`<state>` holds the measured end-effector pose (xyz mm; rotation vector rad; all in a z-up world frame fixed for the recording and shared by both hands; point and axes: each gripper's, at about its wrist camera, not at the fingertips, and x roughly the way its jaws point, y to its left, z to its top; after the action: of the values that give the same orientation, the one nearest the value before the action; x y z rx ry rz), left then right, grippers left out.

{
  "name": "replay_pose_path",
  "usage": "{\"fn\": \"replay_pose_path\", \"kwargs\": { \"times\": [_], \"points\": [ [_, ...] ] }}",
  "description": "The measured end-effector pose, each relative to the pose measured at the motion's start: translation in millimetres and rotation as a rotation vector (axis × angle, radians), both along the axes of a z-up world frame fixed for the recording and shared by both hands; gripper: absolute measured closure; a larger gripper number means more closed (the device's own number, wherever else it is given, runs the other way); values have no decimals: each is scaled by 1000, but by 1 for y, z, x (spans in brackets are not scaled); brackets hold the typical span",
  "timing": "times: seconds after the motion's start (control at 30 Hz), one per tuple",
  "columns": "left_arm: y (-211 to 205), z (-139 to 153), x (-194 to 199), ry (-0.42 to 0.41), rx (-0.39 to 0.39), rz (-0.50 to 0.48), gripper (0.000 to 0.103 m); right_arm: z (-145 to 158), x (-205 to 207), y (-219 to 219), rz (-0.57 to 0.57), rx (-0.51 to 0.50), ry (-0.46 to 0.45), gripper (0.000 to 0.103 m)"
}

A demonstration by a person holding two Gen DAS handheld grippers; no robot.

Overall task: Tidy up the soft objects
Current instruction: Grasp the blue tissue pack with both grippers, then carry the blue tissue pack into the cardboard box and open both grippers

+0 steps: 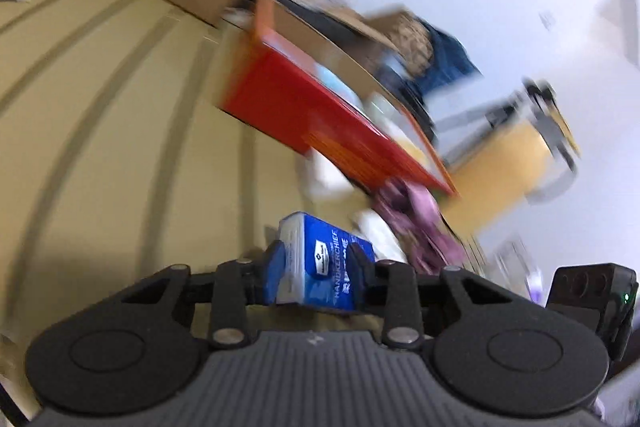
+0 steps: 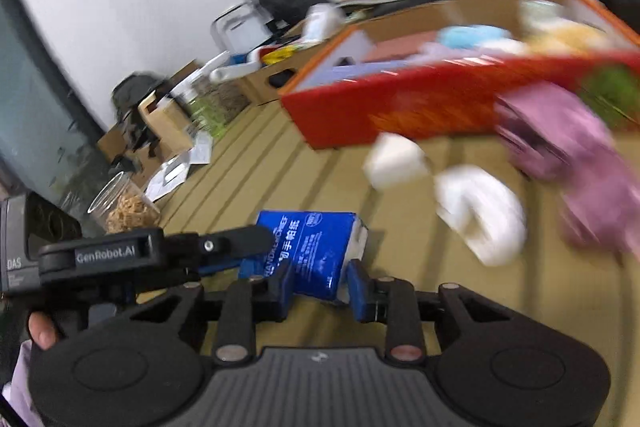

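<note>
Beside tissue pack, jar, right view only

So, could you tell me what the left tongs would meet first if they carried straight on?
Holding the blue tissue pack, the left tongs would probably meet the pink cloth first; blur obscures depth.

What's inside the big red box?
Soft-looking things fill the red box: something light blue, something pink, and yellowish and white pieces near the far end. The picture is blurry, and whatever lies underneath them is hidden.
</note>
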<state>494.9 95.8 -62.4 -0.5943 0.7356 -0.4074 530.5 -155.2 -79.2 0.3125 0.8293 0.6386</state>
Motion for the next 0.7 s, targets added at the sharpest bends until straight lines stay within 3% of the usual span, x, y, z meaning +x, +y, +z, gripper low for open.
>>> {"fn": "replay_pose_path", "kwargs": {
  "times": [0.17, 0.3, 0.53, 0.7],
  "points": [
    [-32, -1, -8, -23, 75, -67, 67, -1, -28, -39, -84, 49, -4, 74],
    [-33, -1, -8, -22, 75, -49, 64, -3, -22, -44, -104, 67, -22, 73],
    [-32, -3, -7, -14, 45, -80, 65, -13, -12, -42, -110, 93, 26, 67],
    [-30, 36, 6, -124, 31, -78, 65, 26, -3, -45, -116, 118, -91, 73]
  ]
}}
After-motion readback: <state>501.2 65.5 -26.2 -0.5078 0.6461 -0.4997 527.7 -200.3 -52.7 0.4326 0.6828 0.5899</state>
